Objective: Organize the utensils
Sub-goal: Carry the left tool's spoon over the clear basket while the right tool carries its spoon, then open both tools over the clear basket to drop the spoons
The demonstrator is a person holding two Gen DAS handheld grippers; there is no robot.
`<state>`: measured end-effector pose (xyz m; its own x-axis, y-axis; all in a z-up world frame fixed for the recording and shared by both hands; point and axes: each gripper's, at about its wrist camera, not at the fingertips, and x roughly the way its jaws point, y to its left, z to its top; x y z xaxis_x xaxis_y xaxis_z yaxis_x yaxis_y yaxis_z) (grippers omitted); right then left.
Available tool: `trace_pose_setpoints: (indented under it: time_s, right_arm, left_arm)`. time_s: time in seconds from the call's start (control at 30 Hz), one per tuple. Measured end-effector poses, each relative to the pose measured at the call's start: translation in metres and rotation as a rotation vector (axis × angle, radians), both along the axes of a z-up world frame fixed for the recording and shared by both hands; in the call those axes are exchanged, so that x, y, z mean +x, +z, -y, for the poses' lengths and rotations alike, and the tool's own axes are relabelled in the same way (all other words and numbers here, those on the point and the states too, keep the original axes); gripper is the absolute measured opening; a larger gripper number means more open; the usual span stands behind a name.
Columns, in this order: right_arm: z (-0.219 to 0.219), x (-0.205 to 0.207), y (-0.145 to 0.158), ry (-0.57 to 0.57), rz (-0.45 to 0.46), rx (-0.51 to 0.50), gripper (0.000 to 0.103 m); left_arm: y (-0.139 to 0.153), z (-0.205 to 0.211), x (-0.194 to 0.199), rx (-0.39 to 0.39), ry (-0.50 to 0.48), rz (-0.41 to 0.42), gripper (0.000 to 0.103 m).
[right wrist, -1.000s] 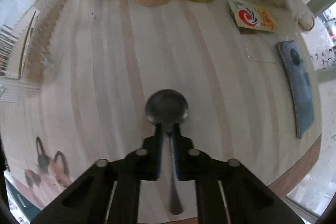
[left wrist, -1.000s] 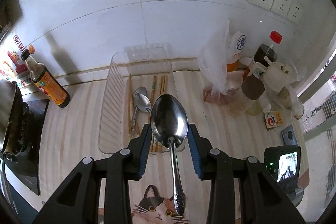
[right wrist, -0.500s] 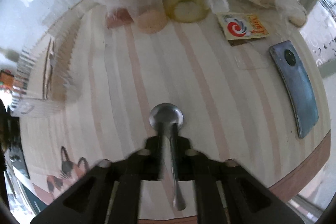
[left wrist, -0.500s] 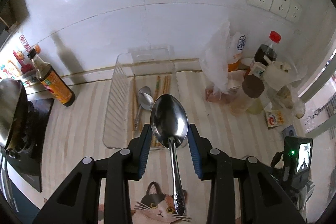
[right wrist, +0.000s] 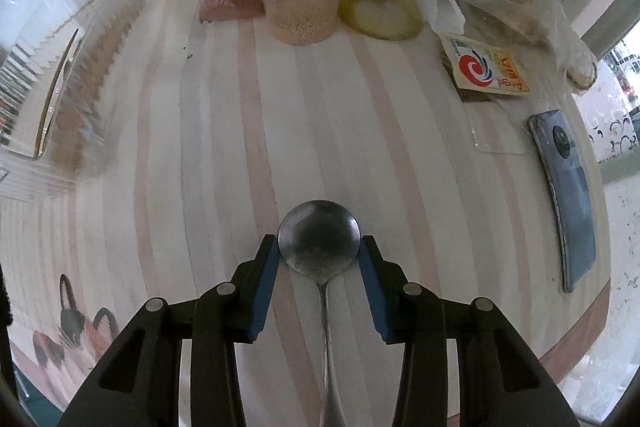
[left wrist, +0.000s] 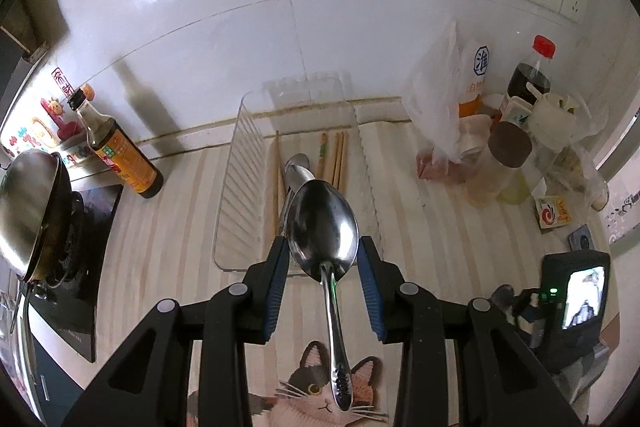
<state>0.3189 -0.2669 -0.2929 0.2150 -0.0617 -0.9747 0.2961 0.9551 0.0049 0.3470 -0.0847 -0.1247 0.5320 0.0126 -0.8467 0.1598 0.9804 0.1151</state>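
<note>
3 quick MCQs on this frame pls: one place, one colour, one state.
1. Where do the chopsticks lie?
A on the cat mat
B in the clear tray
C beside the phone

2. What colour is the cap of the dark bottle at far right?
A green
B blue
C red

3. How do the jaws of the right gripper stand?
A spread either side of the spoon bowl
B shut on the phone
C shut on a chopstick

Answers:
B, they lie lengthwise inside the tray.
C, the cap is plainly red.
A, the jaws are wide apart, with the spoon apparently flat on the table.
</note>
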Motion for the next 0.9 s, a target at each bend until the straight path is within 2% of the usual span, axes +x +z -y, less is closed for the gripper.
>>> trace_pose_setpoints:
  time_s: [0.13,0.2,0.27,0.37,0.5,0.63,0.77,0.9]
  right_arm:
    - [0.007,-0.012,0.017,-0.025,0.055,0.024,0.043]
    - [0.014,-0.019,0.036,-0.031,0.092,0.039,0.043]
    - [0.015,-0.022,0.057,-0.034,0.141,0.056,0.043]
    - [0.009,-0.016,0.104,-0.025,0.236,0.107,0.043]
    - [-0.01,0.017,0.155,0.011,0.339,0.209,0.043]
    - [-0.035,0.058,0.185,0.045,0.4,0.314,0.043]
    - [-0.062,0.103,0.196,0.055,0.429,0.335,0.043]
    - [-0.085,0.148,0.186,0.074,0.4,0.324,0.043]
  left_arm:
    - [0.009,-0.005,-0.001,-0.018,0.003,0.007,0.031]
    - [0.02,-0.011,0.0,-0.041,0.004,0.015,0.031]
    - [0.032,-0.018,0.002,-0.075,0.004,0.021,0.031]
    - [0.053,-0.032,0.01,-0.136,0.009,0.026,0.031]
    - [0.068,-0.054,0.036,-0.222,0.018,-0.015,0.031]
    - [0.064,-0.07,0.065,-0.27,0.032,-0.066,0.031]
    - [0.054,-0.081,0.101,-0.272,0.044,-0.097,0.031]
    - [0.04,-0.083,0.13,-0.272,0.029,-0.141,0.033]
